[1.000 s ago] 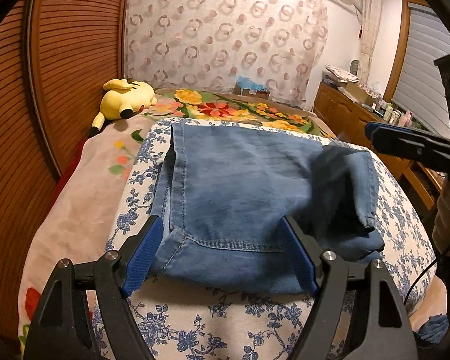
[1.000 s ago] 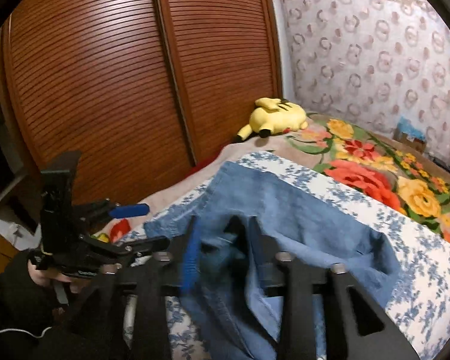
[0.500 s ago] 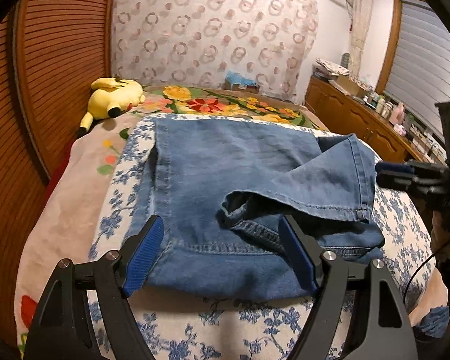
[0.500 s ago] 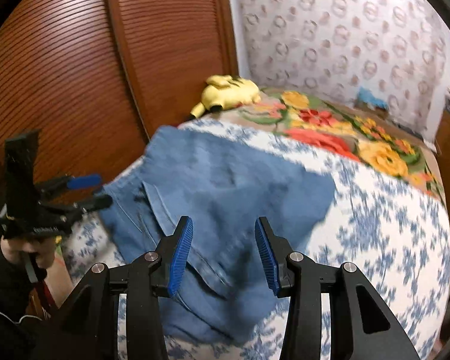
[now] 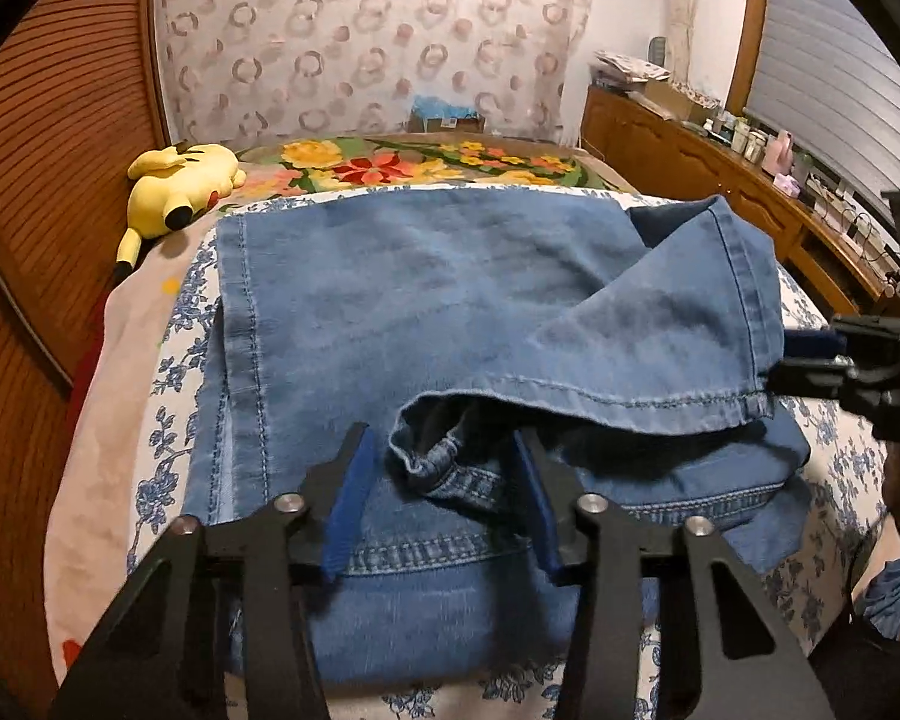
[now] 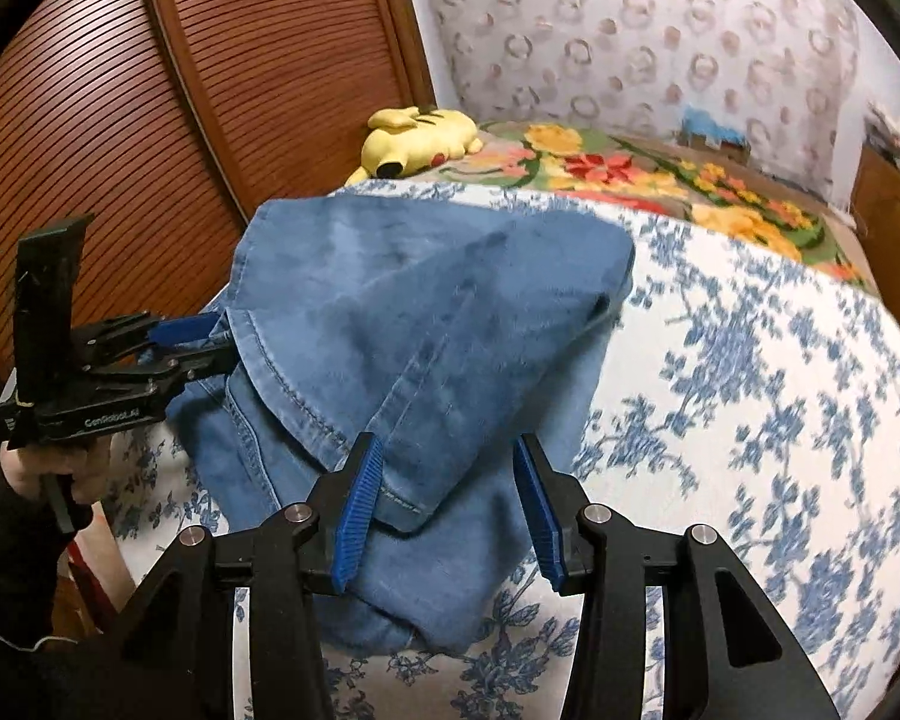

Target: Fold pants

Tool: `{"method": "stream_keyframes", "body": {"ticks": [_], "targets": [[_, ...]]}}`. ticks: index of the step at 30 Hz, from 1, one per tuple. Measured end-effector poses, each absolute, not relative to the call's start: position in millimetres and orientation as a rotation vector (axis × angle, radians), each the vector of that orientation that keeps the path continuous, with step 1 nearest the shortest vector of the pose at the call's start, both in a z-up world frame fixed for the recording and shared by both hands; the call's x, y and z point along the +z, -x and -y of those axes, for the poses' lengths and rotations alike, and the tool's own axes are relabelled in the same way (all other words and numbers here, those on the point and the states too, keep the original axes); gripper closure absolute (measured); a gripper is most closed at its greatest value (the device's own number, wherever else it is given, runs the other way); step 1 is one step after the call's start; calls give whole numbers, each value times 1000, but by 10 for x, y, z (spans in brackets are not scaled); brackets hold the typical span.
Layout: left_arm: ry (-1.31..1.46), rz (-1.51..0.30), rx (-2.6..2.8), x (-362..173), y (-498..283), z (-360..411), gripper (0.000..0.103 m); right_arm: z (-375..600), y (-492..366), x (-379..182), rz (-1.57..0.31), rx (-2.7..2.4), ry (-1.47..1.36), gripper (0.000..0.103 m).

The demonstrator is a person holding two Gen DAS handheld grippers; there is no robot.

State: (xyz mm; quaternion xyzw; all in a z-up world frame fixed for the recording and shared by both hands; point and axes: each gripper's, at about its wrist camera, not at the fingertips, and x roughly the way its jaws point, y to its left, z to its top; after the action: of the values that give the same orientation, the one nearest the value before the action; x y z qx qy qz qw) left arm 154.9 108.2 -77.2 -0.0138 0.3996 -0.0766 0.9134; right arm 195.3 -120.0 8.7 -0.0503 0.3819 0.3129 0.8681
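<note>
The blue denim pants (image 5: pixel 426 324) lie folded in layers on the bed, with a hemmed leg end (image 5: pixel 678 330) draped slantwise over the waistband. My left gripper (image 5: pixel 444 474) is open, its blue pads either side of a bunched hem just above the waistband. My right gripper (image 6: pixel 447 489) is open over the near corner of the pants (image 6: pixel 414 336), holding nothing. In the left wrist view the right gripper (image 5: pixel 810 354) sits at the pants' right edge. In the right wrist view the left gripper (image 6: pixel 195 339) sits at their left edge.
The bed has a blue-flowered white sheet (image 6: pixel 750 390) and a bright floral blanket (image 5: pixel 390 165) beyond. A yellow plush toy (image 5: pixel 180 186) lies at the far left. A slatted wooden wardrobe (image 6: pixel 150 90) is on the left, a wooden dresser (image 5: pixel 720 180) with small items on the right.
The right gripper has let go of the pant leg, which now lies draped over the folded pants, and has drawn back open. The left gripper stayed open and closed in over the waistband.
</note>
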Motion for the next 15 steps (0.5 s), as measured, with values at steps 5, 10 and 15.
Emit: {"method": "stream_keyframes", "body": {"ticks": [5, 10, 15], "targets": [[38, -821, -151, -796, -1582, -1121, 82, 1096, -1966, -4, -823, 717, 89, 56], [45, -799, -163, -744, -1508, -1143, 92, 1073, -1999, 19, -804, 748, 89, 91], [35, -736, -167, -533, -1330, -1105, 94, 1160, -2028, 249, -710, 761, 91, 100]]}}
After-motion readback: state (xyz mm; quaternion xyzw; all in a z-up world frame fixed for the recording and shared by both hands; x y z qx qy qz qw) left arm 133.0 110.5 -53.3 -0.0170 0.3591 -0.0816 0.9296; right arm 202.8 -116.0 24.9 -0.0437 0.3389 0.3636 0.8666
